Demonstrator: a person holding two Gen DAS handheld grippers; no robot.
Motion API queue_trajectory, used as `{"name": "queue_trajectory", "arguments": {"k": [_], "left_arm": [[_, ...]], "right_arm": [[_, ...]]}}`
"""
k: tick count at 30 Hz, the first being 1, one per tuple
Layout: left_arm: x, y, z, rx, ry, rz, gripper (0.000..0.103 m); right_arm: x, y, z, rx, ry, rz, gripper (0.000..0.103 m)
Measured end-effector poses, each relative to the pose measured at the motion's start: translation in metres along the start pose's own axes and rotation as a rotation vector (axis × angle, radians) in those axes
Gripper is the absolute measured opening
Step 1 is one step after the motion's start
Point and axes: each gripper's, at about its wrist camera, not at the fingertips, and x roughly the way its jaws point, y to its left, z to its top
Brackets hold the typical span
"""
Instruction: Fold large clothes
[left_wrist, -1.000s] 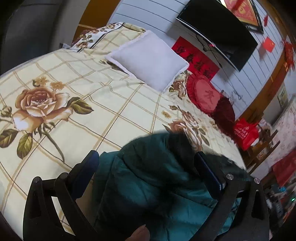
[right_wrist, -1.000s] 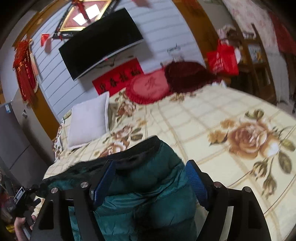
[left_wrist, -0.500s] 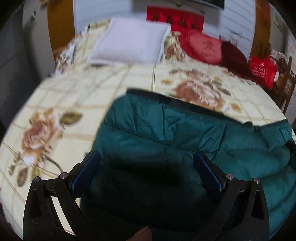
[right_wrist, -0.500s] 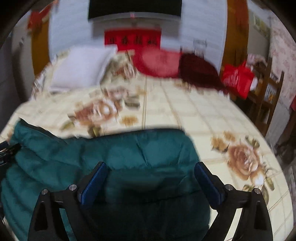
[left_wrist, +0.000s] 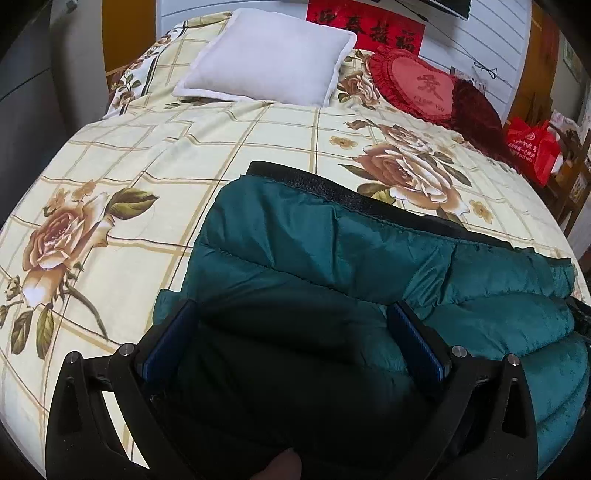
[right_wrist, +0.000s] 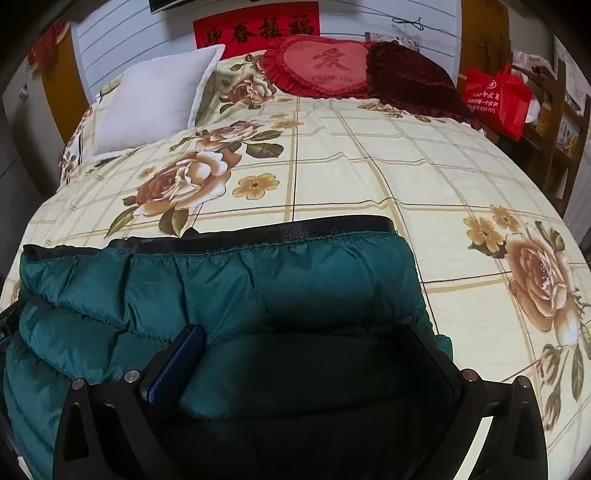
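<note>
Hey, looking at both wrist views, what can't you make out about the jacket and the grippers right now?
- Jacket sleeves and front: both views, folded under or cut by the bottom edge.
- Left gripper grip: fingers wide, fabric between, contact in shadow.
- Right gripper: opening; right finger's pad edge-on, dark.
- Wall TV: cut off at the top.

Beyond the jaws spreads a bed (right_wrist: 332, 177) in cream rose-print cover, with a white pillow (right_wrist: 155, 99) and 2 red cushions (right_wrist: 321, 66) at its head. Behind: a white panelled wall (right_wrist: 369, 14), a red banner (right_wrist: 255, 29), and wooden shelves (right_wrist: 554, 122) far right.
</note>
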Motion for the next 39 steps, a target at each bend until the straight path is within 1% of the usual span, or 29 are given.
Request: {"name": "queue_trajectory", "arguments": {"k": [3,5,6,9,11,14,18,20,21,22,23,24,26,28,29,30,31,32,33,34,39], "left_arm": [[0.0,0.001,0.001,-0.002,0.013,-0.01,0.103],[0.001,0.002,0.001,-0.005,0.025,-0.013,0.103],[0.0,0.002,0.001,-0.003,0.029,-0.014,0.103],[-0.001,0.0,-0.002,0.007,0.036,-0.012,0.103],[-0.001,0.001,-0.003,0.007,0.032,-0.015,0.103],[-0.003,0.003,-0.003,-0.002,0.02,-0.03,0.103],[-0.01,0.004,-0.003,-0.003,-0.006,-0.039,0.103],[-0.016,0.003,-0.002,0.002,-0.022,-0.034,0.103],[-0.021,0.003,-0.001,-0.004,-0.031,-0.033,0.103],[-0.024,0.004,-0.001,-0.015,-0.038,-0.034,0.103],[-0.03,0.006,0.001,-0.036,-0.051,-0.038,0.103],[-0.036,0.008,0.002,-0.059,-0.066,-0.051,0.103],[-0.046,0.007,0.003,-0.09,-0.071,-0.109,0.103],[-0.052,-0.002,0.003,-0.077,-0.057,-0.157,0.103],[-0.054,-0.008,0.002,-0.061,-0.052,-0.17,0.103],[-0.055,-0.018,-0.002,-0.021,-0.047,-0.166,0.103],[-0.055,-0.025,-0.005,0.01,-0.047,-0.141,0.103],[-0.05,-0.033,-0.01,0.052,-0.036,-0.094,0.103],[-0.042,-0.037,-0.014,0.083,-0.018,-0.065,0.103],[-0.037,-0.039,-0.017,0.1,-0.008,-0.054,0.103],[-0.03,-0.036,-0.021,0.097,-0.012,-0.057,0.103]], "right_arm": [[0.001,-0.001,0.004,0.014,0.027,0.004,0.103],[0.003,0.0,0.006,0.001,0.053,0.0,0.103],[0.002,0.001,0.004,-0.009,0.052,0.003,0.103],[-0.001,0.0,-0.001,-0.031,0.024,0.021,0.103],[0.0,0.0,-0.001,-0.03,0.023,0.013,0.103],[-0.002,0.001,-0.001,-0.023,0.003,-0.001,0.103],[-0.003,-0.002,-0.001,-0.005,-0.003,0.016,0.103],[-0.005,0.001,0.001,-0.021,0.023,-0.006,0.103],[-0.01,0.002,0.002,-0.024,0.019,-0.031,0.103],[-0.02,0.006,0.002,-0.021,-0.009,-0.055,0.102],[-0.033,0.012,0.004,-0.023,-0.046,-0.052,0.102],[-0.046,0.018,0.004,-0.032,-0.083,-0.025,0.102],[-0.069,0.039,0.002,-0.063,-0.137,0.06,0.102],[-0.079,0.062,-0.003,-0.111,-0.143,0.133,0.102],[-0.079,0.075,-0.008,-0.144,-0.134,0.151,0.102],[-0.077,0.084,-0.011,-0.169,-0.122,0.156,0.102],[-0.072,0.093,-0.015,-0.194,-0.103,0.157,0.102],[-0.064,0.1,-0.019,-0.214,-0.078,0.152,0.102],[-0.057,0.103,-0.022,-0.225,-0.055,0.146,0.102],[-0.045,0.104,-0.025,-0.228,-0.023,0.146,0.103],[-0.026,0.089,-0.029,-0.165,0.028,0.229,0.103]]}}
